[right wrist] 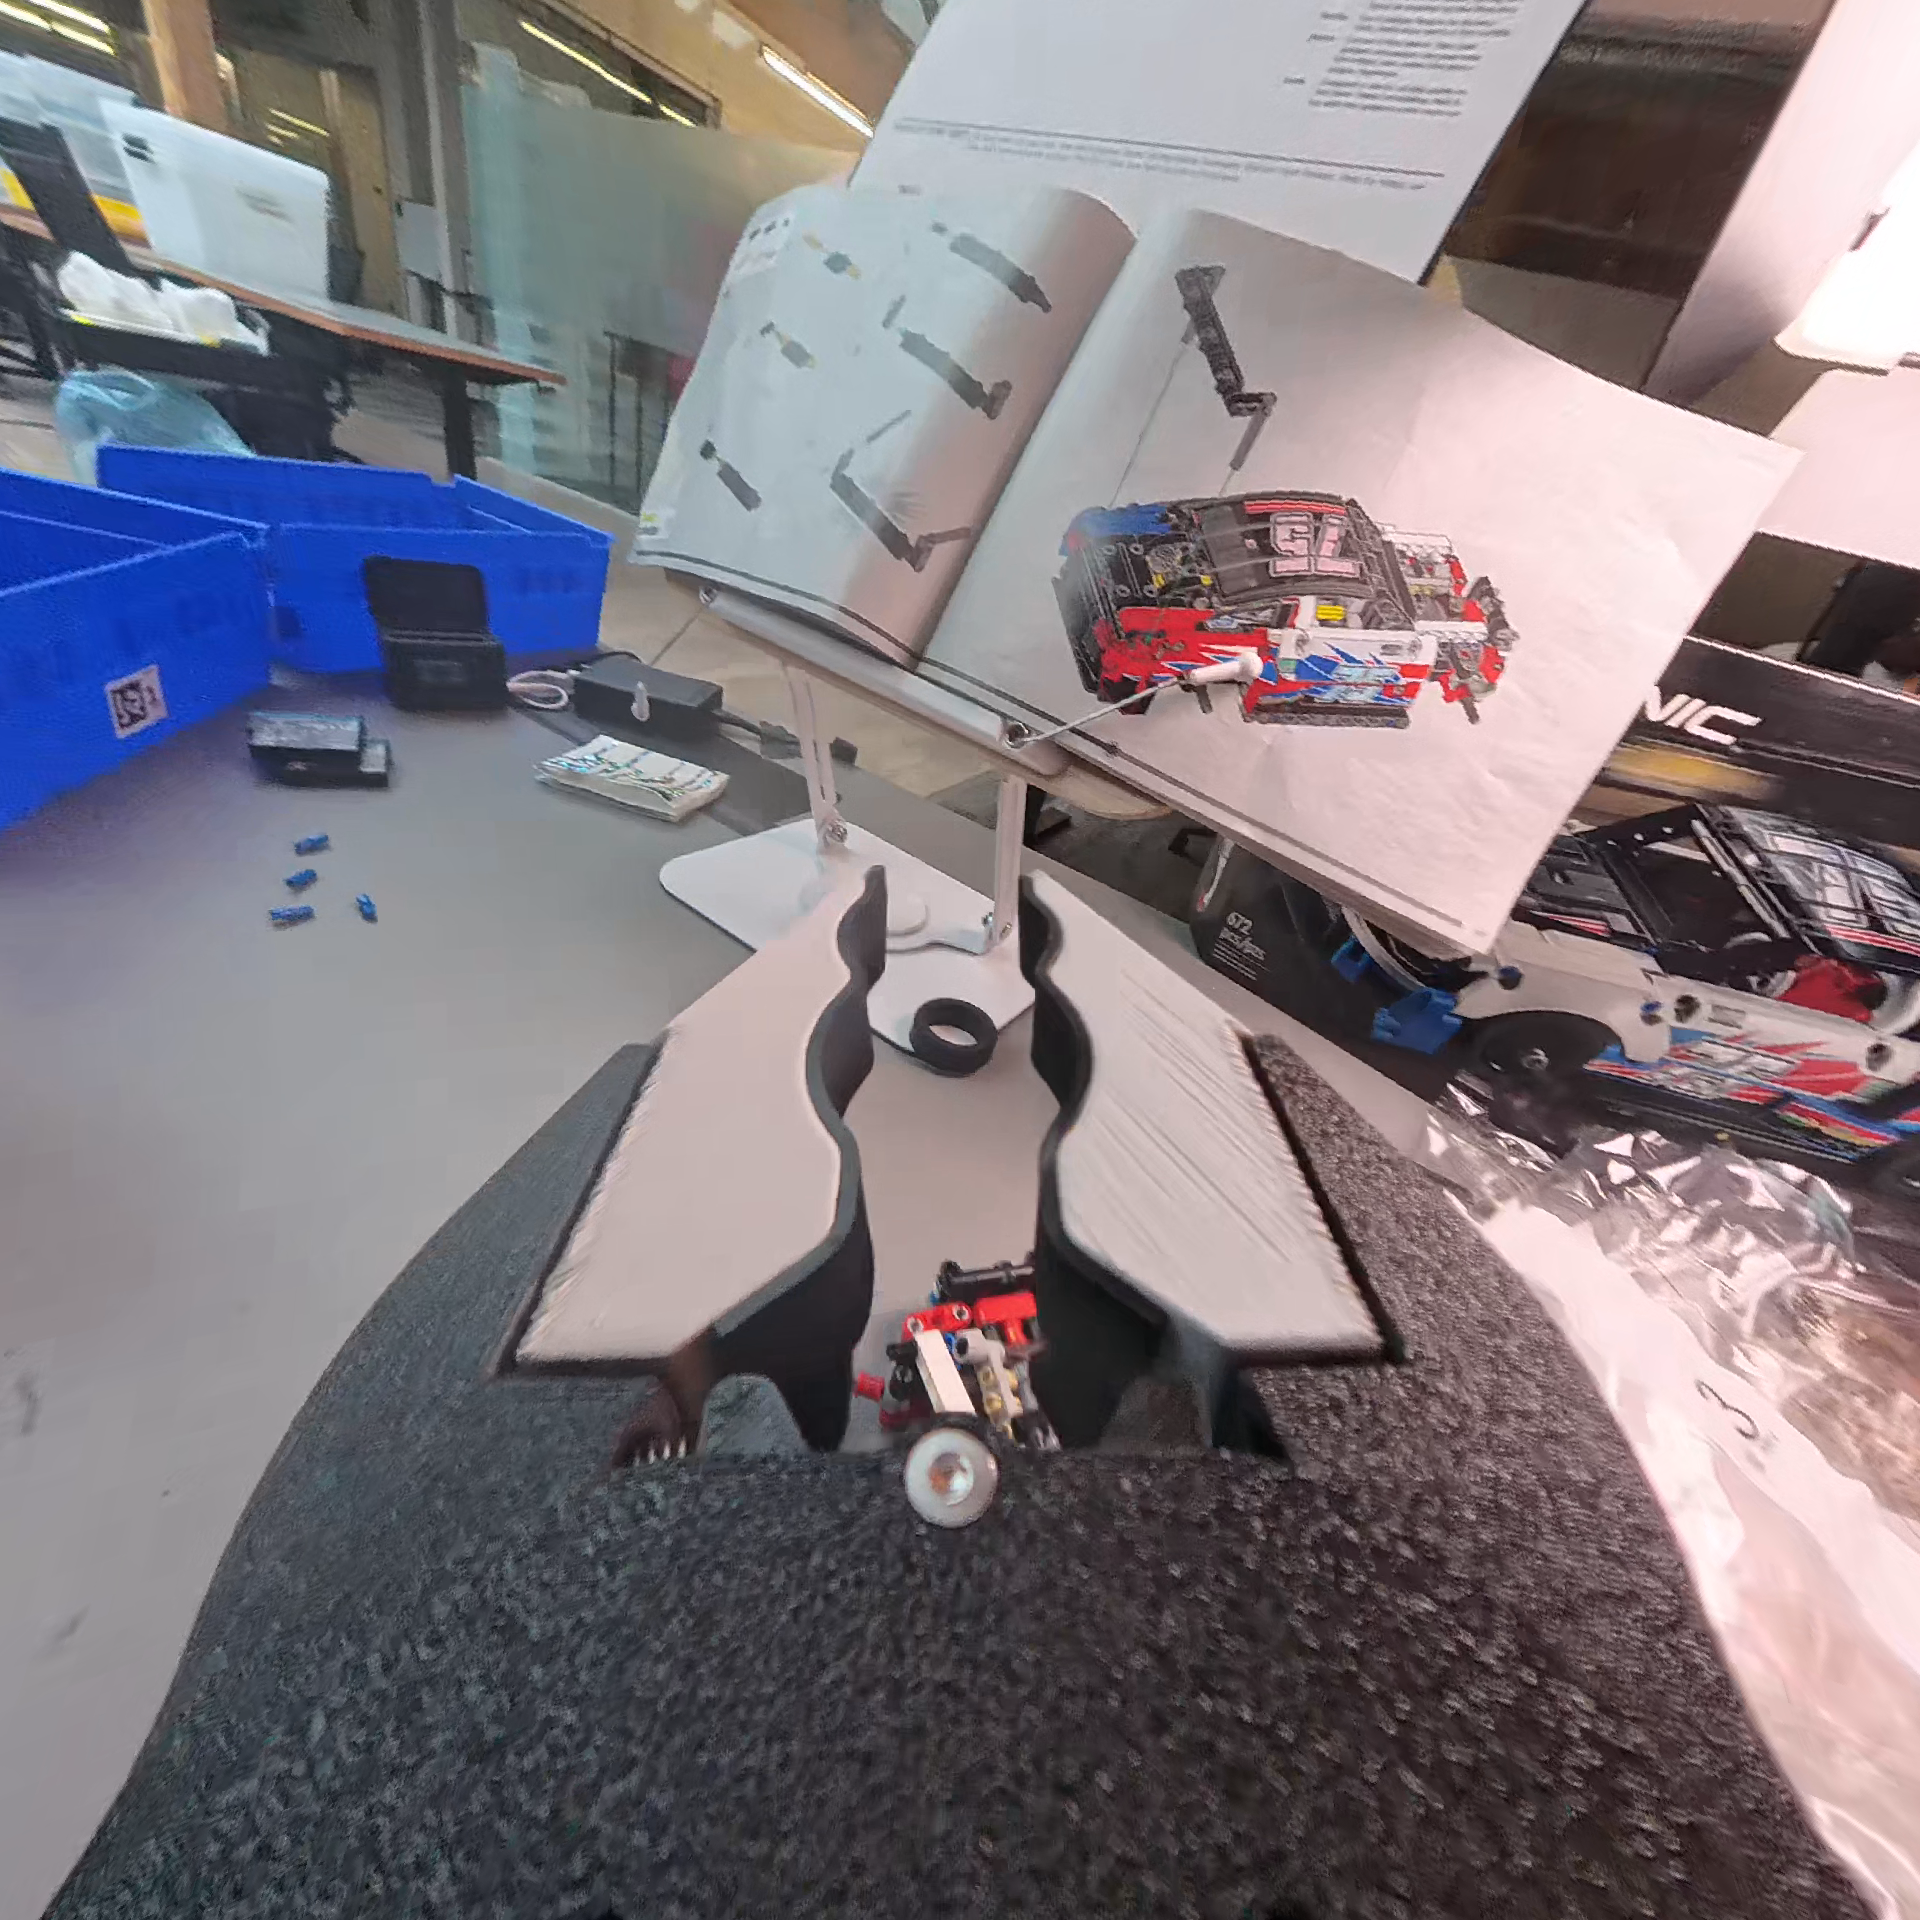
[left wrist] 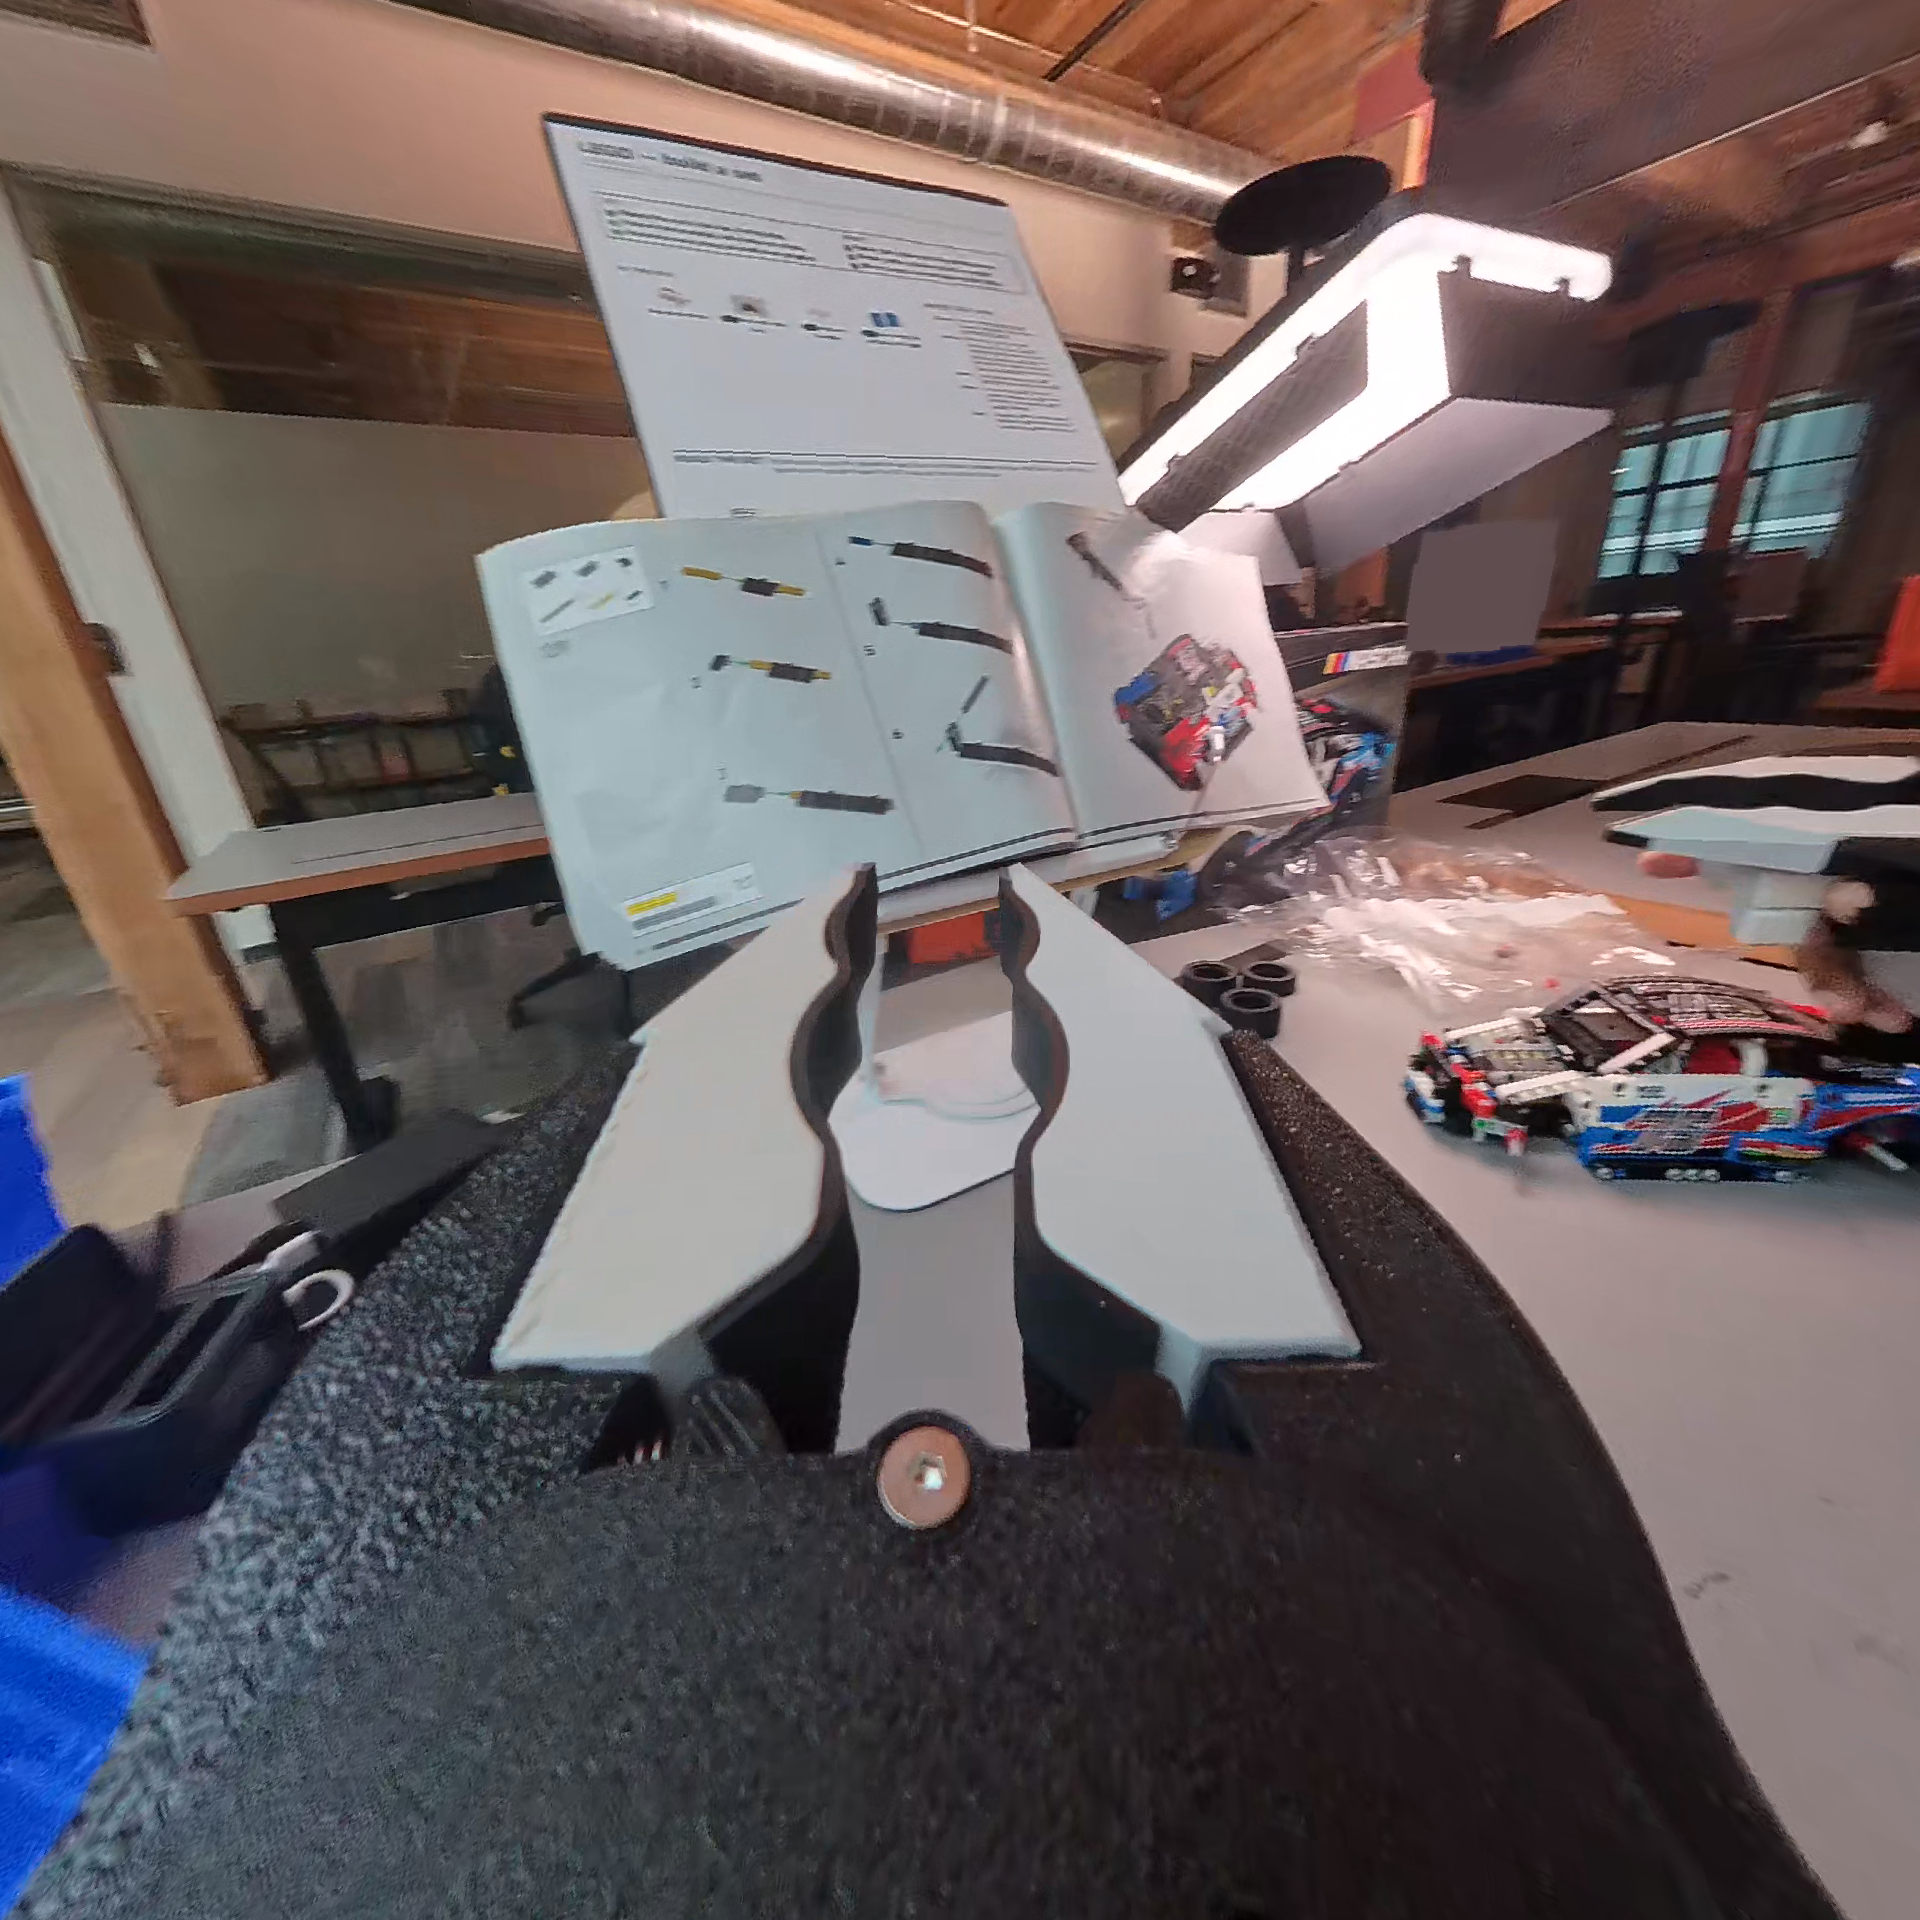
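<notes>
Here, in your left wrist view, your left gripper [left wrist: 932, 894] hangs above the grey table [left wrist: 1558, 1351] with its two fingers [left wrist: 717, 1122] a narrow gap apart and nothing between them. Through that gap you see the white foot of the book stand [left wrist: 914, 1132]. An open instruction booklet [left wrist: 831, 707] rests tilted on the stand just beyond the fingertips, with a large white printed sheet [left wrist: 831, 312] standing behind it. To your right on the table lies a brick-built race car [left wrist: 1683, 1081] in red, white and blue; its long axis runs left to right across the view, well apart from your fingers. Three small black tyres [left wrist: 1242, 987] sit between the car and your right finger. Your right gripper [left wrist: 1766, 831] shows at the far right edge, above the car, blurred. Crumpled clear plastic bags [left wrist: 1455, 904] lie behind the car.

In your right wrist view, your right gripper [right wrist: 951, 904] is likewise narrowly parted and holds nothing. A single black tyre [right wrist: 951, 1034] lies on the stand's white base [right wrist: 748, 883], seen in the gap just below the fingertips; whether it touches them you cannot tell. Low between the finger roots a small red, black and white brick assembly [right wrist: 966, 1351] shows on the table. To the left lie blue bins [right wrist: 312, 561], a black case [right wrist: 436, 634] and a few loose blue pins [right wrist: 312, 883]. The kit's box [right wrist: 1662, 987] stands at the right under the booklet [right wrist: 1195, 520].
</notes>
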Available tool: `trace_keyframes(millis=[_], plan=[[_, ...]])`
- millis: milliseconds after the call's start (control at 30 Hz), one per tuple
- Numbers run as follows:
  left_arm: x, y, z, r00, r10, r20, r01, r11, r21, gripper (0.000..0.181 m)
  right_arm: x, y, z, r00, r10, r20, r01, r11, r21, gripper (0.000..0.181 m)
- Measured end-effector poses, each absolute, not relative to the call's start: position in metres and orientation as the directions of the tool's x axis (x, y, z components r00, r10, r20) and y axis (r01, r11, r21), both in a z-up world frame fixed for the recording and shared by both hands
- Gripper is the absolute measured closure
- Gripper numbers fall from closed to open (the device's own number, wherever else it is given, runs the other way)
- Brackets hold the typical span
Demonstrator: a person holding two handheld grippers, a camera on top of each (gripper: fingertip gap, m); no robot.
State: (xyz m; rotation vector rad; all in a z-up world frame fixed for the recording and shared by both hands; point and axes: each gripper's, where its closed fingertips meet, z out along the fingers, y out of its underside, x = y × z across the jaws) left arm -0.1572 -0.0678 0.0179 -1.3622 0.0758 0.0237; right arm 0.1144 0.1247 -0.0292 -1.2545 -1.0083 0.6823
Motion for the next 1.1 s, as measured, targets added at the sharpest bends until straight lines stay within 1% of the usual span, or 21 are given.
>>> trace_keyframes(millis=[100, 167, 233, 333, 400, 467, 567, 633, 733, 767, 800, 867, 900, 967, 1000, 1033, 1067, 1100], plan=[[-0.135, -0.034, 0.02, 0.989, -0.13, -0.074, -0.047, 0.199, -0.979, 0.165, 0.085, 0.13, -0.016, 0.424, 0.869, 0.256, 0.107, 0.233, -0.967, 0.18], [-0.125, -0.009, 0.019, 0.983, -0.169, -0.068, -0.038, 0.176, -0.984, 0.173, 0.063, 0.142, -0.008, 0.438, 0.857, 0.272, 0.126, 0.241, -0.962, 0.181], [-0.118, 0.013, 0.022, 0.979, -0.197, -0.049, -0.012, 0.186, -0.982, 0.18, 0.038, 0.158, -0.001, 0.453, 0.858, 0.242, 0.128, 0.206, -0.97, 0.181], [-0.122, 0.043, 0.024, 0.984, -0.174, -0.029, 0.003, 0.182, -0.983, 0.181, 0.006, 0.194, 0.005, 0.519, 0.825, 0.223, 0.139, 0.176, -0.974, 0.164], [-0.13, 0.058, 0.025, 0.988, -0.155, 0.015, 0.043, 0.179, -0.983, 0.18, -0.012, 0.218, 0.006, 0.566, 0.788, 0.243, 0.169, 0.178, -0.969, 0.154], [-0.142, 0.073, 0.024, 0.989, -0.127, 0.072, 0.092, 0.162, -0.983, 0.172, -0.031, 0.231, 0.01, 0.583, 0.769, 0.264, 0.17, 0.202, -0.964, 0.15], [-0.159, 0.088, 0.022, 0.99, -0.087, 0.115, 0.128, 0.163, -0.978, 0.16, -0.066, 0.221, 0.024, 0.542, 0.799, 0.262, 0.119, 0.235, -0.965, 0.14], [-0.166, 0.093, 0.019, 0.991, -0.065, 0.12, 0.129, 0.163, -0.978, 0.158, -0.091, 0.207, 0.032, 0.521, 0.804, 0.287, 0.119, 0.264, -0.957, 0.13], [-0.171, 0.093, 0.011, 0.991, -0.059, 0.124, 0.132, 0.157, -0.979, 0.157, -0.128, 0.2, 0.032, 0.53, 0.775, 0.344, 0.187, 0.288, -0.939, 0.103], [-0.172, 0.092, 0.009, 0.991, -0.056, 0.12, 0.127, 0.152, -0.98, 0.157, -0.136, 0.207, 0.028, 0.556, 0.736, 0.387, 0.243, 0.301, -0.922, 0.1], [-0.173, 0.091, 0.007, 0.992, -0.054, 0.114, 0.121, 0.149, -0.981, 0.157, -0.141, 0.215, 0.024, 0.582, 0.685, 0.439, 0.303, 0.318, -0.898, 0.1], [-0.175, 0.086, 0.007, 0.993, -0.052, 0.109, 0.115, 0.15, -0.982, 0.157, -0.138, 0.224, 0.028, 0.628, 0.596, 0.5, 0.333, 0.375, -0.865, 0.115], [-0.177, 0.084, 0.008, 0.992, -0.052, 0.111, 0.118, 0.153, -0.981, 0.157, -0.134, 0.225, 0.031, 0.645, 0.594, 0.481, 0.299, 0.382, -0.874, 0.126], [-0.182, 0.081, 0.011, 0.992, -0.047, 0.12, 0.126, 0.152, -0.98, 0.154, -0.121, 0.226, 0.036, 0.663, 0.641, 0.386, 0.196, 0.349, -0.916, 0.155], [-0.184, 0.081, 0.012, 0.991, -0.047, 0.128, 0.133, 0.151, -0.979, 0.152, -0.113, 0.228, 0.037, 0.668, 0.656, 0.352, 0.166, 0.33, -0.929, 0.162], [-0.185, 0.082, 0.012, 0.989, -0.052, 0.139, 0.145, 0.146, -0.979, 0.15, -0.108, 0.231, 0.036, 0.659, 0.673, 0.335, 0.155, 0.315, -0.937, 0.173], [-0.185, 0.085, 0.009, 0.987, -0.059, 0.152, 0.159, 0.132, -0.978, 0.148, -0.101, 0.236, 0.033, 0.665, 0.677, 0.316, 0.155, 0.288, -0.945, 0.181], [-0.184, 0.088, 0.004, 0.984, -0.065, 0.164, 0.171, 0.112, -0.979, 0.144, -0.094, 0.242, 0.031, 0.672, 0.678, 0.298, 0.153, 0.266, -0.952, 0.181]])
